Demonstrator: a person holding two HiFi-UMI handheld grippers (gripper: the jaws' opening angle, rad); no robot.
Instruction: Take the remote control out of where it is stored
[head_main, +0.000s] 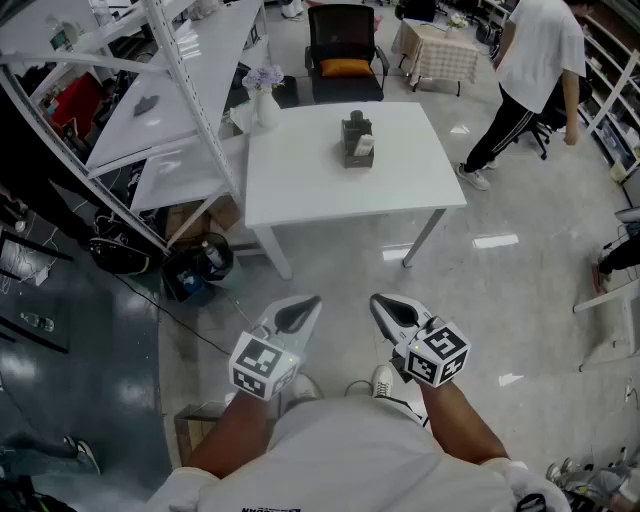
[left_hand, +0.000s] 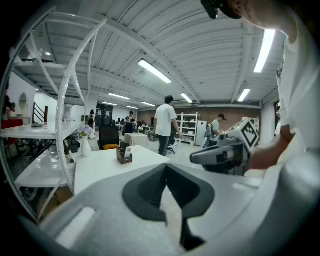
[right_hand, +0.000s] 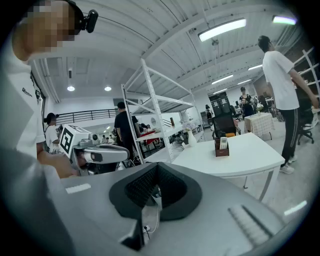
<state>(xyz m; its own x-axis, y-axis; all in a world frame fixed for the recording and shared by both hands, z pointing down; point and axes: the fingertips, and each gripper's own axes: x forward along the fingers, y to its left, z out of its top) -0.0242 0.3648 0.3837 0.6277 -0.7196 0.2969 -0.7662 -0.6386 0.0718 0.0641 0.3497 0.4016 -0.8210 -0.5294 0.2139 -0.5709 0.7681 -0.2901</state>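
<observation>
**Both grippers shut and empty, well short of the remote on the table**

The white remote control (head_main: 365, 146) stands upright in a small dark brown holder (head_main: 355, 141) near the middle of a white square table (head_main: 300, 180). In the head view the table lies ahead of the person, well apart from both grippers, with bare glossy floor between.

The left gripper (head_main: 303, 309) and the right gripper (head_main: 384, 304) are held side by side close to the person's body, low in the head view, and both point toward the table. Each one's jaws are pressed together with nothing between them.

From the left gripper (left_hand: 166, 166) view, the holder (left_hand: 123, 156) and the remote (left_hand: 128, 151) appear small and distant, up and left of the closed tips. From the right gripper (right_hand: 157, 165) view, the holder (right_hand: 221, 149) with the remote (right_hand: 223, 143) sits up and right of the tips, also far off.

A white vase of pale purple flowers (head_main: 264, 96) stands at the table's far left corner, beside a white metal shelving rack (head_main: 190, 90). Beyond the table is a black chair with an orange cushion (head_main: 345, 50), and a person in a white shirt (head_main: 535, 60) walks past on the right.
</observation>
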